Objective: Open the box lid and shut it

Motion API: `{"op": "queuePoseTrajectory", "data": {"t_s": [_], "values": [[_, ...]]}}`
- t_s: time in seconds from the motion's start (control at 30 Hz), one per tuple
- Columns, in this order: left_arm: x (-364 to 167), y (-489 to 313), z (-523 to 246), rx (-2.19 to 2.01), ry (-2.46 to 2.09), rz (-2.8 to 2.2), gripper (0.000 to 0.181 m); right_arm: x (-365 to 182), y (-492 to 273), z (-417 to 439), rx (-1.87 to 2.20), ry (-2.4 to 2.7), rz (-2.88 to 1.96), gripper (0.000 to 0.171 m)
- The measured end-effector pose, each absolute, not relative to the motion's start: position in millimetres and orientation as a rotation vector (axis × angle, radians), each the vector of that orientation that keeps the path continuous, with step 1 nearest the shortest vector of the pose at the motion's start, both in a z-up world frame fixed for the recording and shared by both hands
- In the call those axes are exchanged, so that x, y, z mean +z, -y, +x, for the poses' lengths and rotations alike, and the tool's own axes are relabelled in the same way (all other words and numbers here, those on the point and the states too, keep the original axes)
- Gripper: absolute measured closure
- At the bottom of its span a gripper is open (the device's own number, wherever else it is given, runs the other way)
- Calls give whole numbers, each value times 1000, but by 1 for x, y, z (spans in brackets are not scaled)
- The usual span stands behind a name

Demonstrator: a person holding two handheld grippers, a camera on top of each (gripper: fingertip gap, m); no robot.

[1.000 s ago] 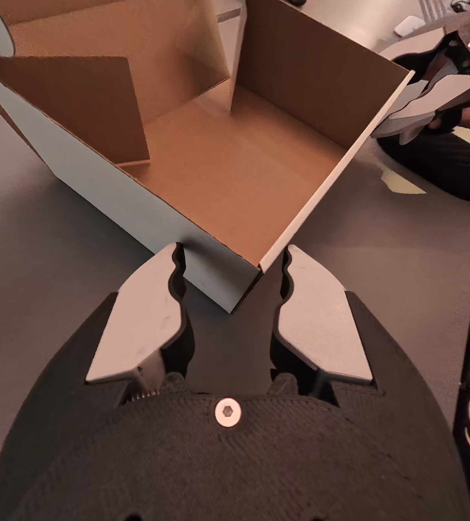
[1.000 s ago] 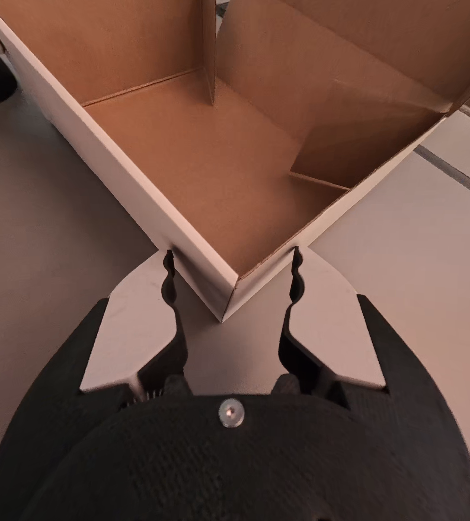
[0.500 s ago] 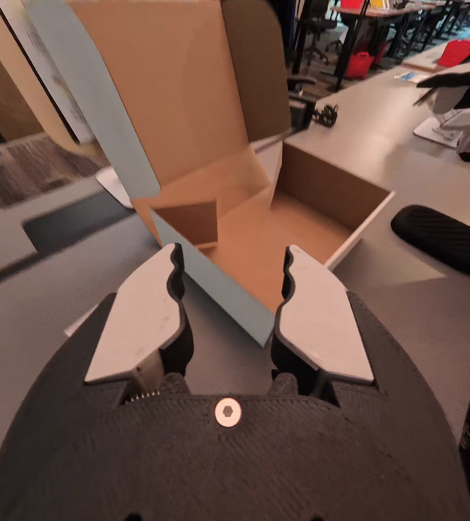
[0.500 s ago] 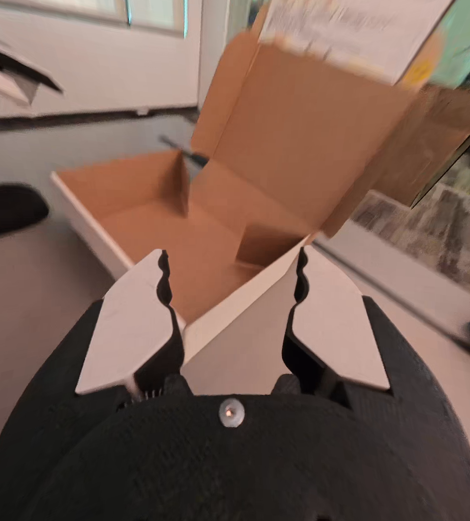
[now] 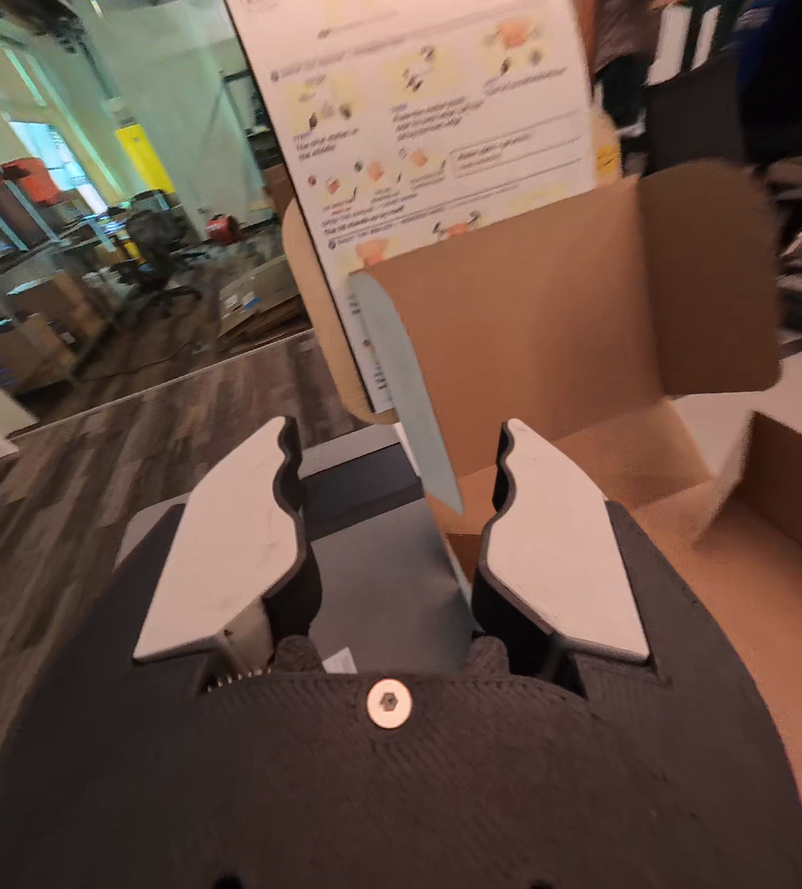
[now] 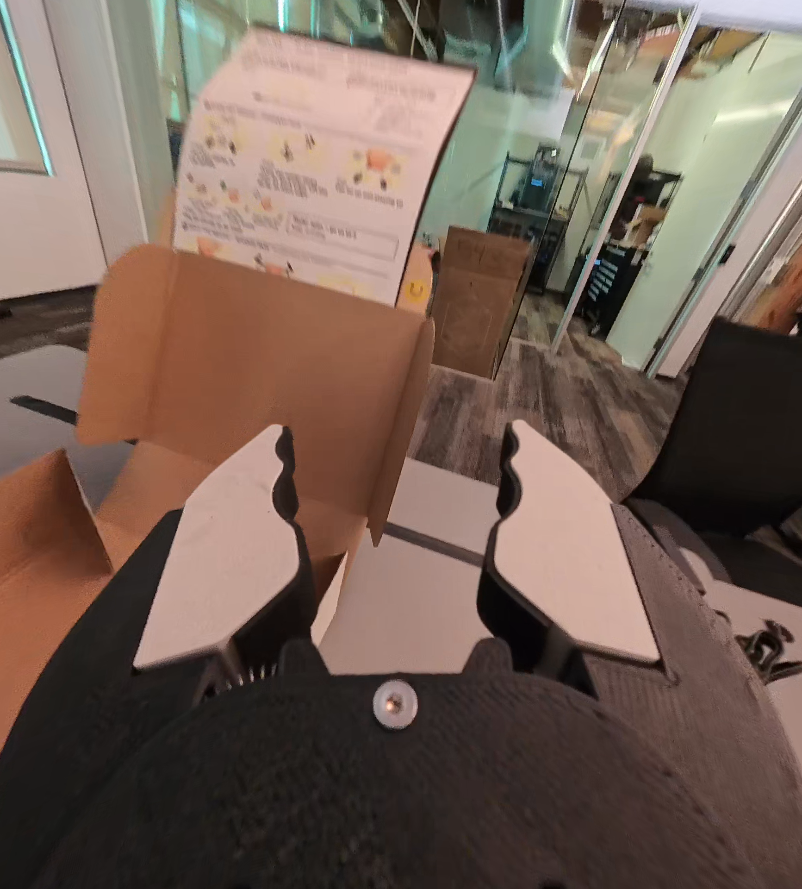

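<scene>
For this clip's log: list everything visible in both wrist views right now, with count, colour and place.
box: one, brown inside, white outside, open on the table, below both grippers.
lid: one, brown inside, standing raised at the box's far side, side flaps out.
printed sheet: one, white with coloured pictures, above the lid.
table: one, grey, under the box.
office chair: one, black, right of the table.
left gripper: one, black with pale fingers, open, empty.
right gripper: one, same colours, open, empty.

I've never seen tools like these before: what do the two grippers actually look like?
Both look alike. The left gripper and the right gripper each have a black, ribbed, rounded body, a silver screw at its centre, and two flat pale grey fingers with wavy black inner edges. No cables or sleeves show.
</scene>
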State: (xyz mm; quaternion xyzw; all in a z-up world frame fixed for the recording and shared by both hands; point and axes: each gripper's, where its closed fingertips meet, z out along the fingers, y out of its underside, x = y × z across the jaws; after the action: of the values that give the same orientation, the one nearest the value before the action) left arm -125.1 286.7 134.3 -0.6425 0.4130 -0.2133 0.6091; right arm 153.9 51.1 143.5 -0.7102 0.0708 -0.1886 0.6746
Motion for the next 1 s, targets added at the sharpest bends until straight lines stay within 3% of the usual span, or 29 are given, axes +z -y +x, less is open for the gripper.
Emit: {"op": "queuePoseTrajectory", "data": {"t_s": [0.17, 0.37, 1.0], "values": [[113, -317, -110, -253, -914, -1483, 97, 96, -80, 175, -448, -185, -1716, 85], [107, -305, -96, -308, -970, -1492, 97, 81, -93, 169, -497, -144, -1785, 85], [112, -289, -85, -323, -979, -1447, 97, 89, -93, 155, -595, -57, -1787, 86]]}}
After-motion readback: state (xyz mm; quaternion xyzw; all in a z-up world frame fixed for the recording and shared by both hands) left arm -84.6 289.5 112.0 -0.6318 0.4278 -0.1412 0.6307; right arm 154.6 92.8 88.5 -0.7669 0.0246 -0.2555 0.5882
